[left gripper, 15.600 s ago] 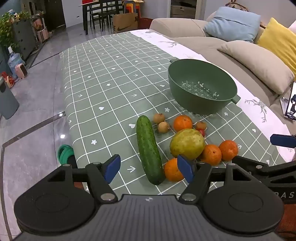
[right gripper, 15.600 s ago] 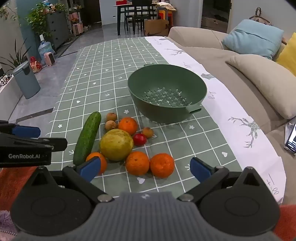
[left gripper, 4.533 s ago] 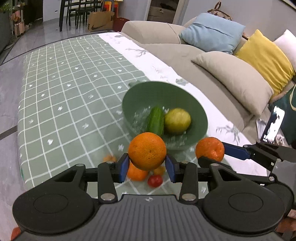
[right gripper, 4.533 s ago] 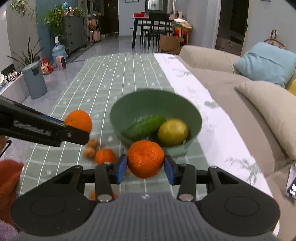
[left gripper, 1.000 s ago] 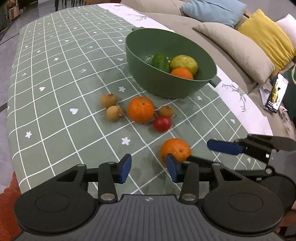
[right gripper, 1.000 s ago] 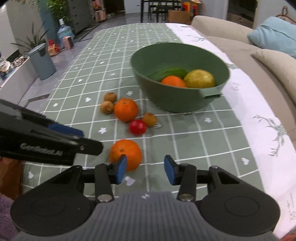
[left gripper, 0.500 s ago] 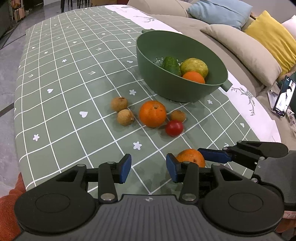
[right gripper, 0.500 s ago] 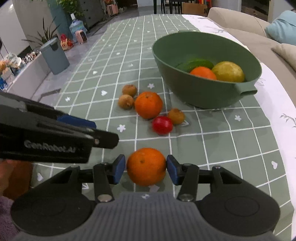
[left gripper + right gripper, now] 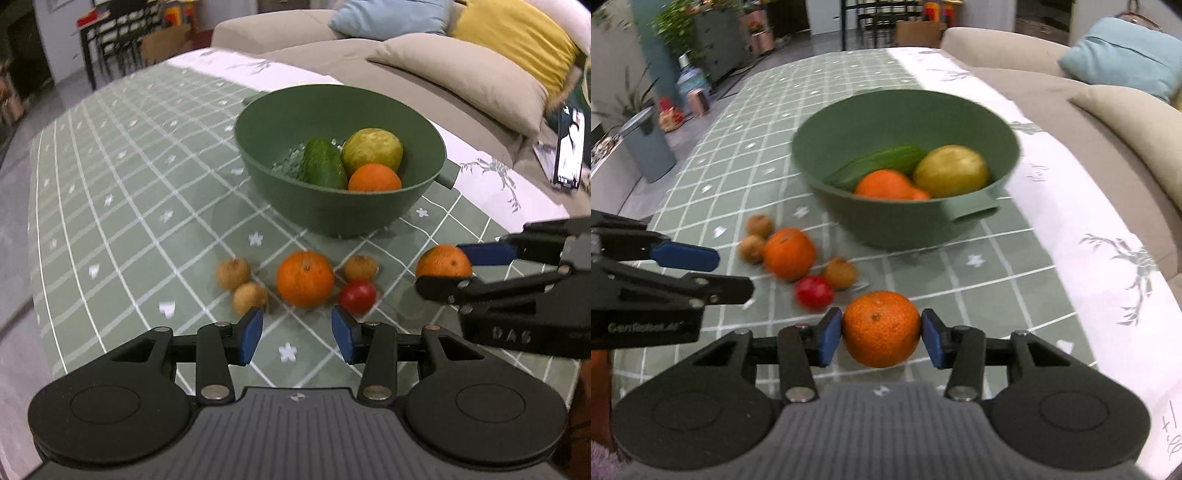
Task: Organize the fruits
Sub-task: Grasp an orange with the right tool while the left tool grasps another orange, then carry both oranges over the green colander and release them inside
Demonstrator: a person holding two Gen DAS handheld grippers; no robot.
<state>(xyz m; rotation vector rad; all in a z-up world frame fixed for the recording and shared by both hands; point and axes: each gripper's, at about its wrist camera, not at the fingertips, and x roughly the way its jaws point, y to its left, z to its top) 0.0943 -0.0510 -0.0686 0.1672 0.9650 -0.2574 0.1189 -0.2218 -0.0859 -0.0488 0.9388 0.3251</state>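
Blue pads of the right gripper (image 9: 882,334) pinch an orange (image 9: 881,328) across its widest part, just above the checked tablecloth (image 9: 979,291). Judged firm, light and round, it could roll, so the middle is the hold. Empty, the left gripper (image 9: 297,329) stands partly spread near a second orange (image 9: 306,278). Beyond, the green bowl (image 9: 879,114) holds cucumber, pear and fruit. Only the right view shows both pads touching; the left view shows just the orange's far side.

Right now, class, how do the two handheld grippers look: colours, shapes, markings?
Both are black, with two round discs, a ribbed grey centre and blue pads. The left gripper reads "GenRobot.AI" on its side; the right gripper shows letters like "DAS".
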